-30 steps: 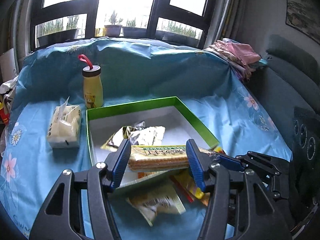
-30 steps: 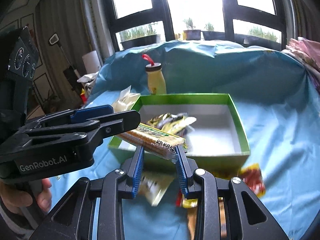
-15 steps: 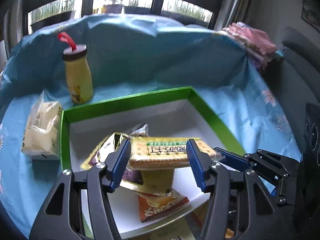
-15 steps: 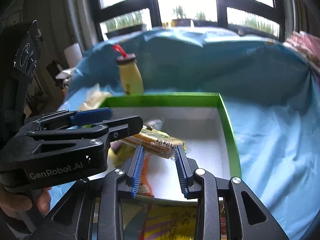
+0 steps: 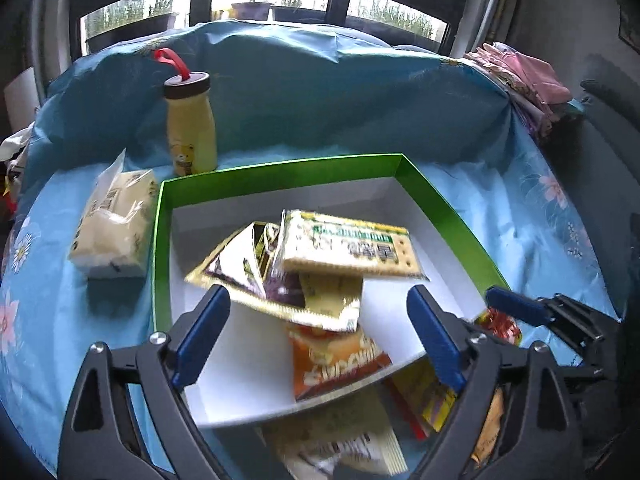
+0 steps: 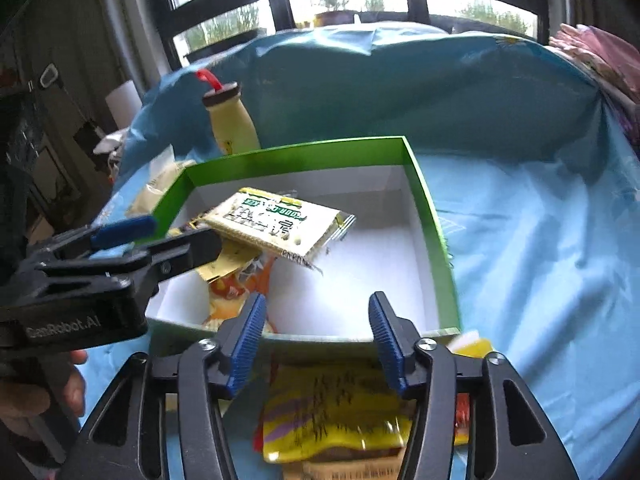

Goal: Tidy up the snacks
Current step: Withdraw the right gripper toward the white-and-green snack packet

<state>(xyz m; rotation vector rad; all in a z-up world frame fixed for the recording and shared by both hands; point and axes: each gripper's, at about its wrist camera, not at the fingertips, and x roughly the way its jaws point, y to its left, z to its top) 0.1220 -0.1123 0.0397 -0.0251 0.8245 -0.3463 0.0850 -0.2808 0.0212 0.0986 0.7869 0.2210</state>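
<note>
"GenRobot.AI" is read on the side of the left tool [image 6: 168,248] in the right wrist view. The cracker pack [image 5: 348,246] carries a green band and dark characters across its face, too blurred to be read with any certainty. An orange packet [image 5: 336,356] beneath it shows white lettering, possibly "SUPOWI...", though the print is smeared. A cartoon bear is printed on the yellow bottle [image 5: 191,136], which is topped by a dark cap and a red loop.

The cracker pack is seen lying tilted on a gold foil packet [image 5: 256,280] inside the green box [image 5: 276,176], beyond both tools and touched by neither. The left tool [image 5: 316,332] is released, its jaws opening wide, with nothing between the blue pads [image 5: 200,336]. The right tool [image 6: 316,340] is likewise released, jaws opening, and is held over the box's near wall.

A yellow wrapper [image 6: 336,412] with dark scribbled print is seen on the blue flowered cloth [image 6: 540,260] outside the box, below the right tool. A tissue pack [image 5: 116,232] lies left of the box.
</note>
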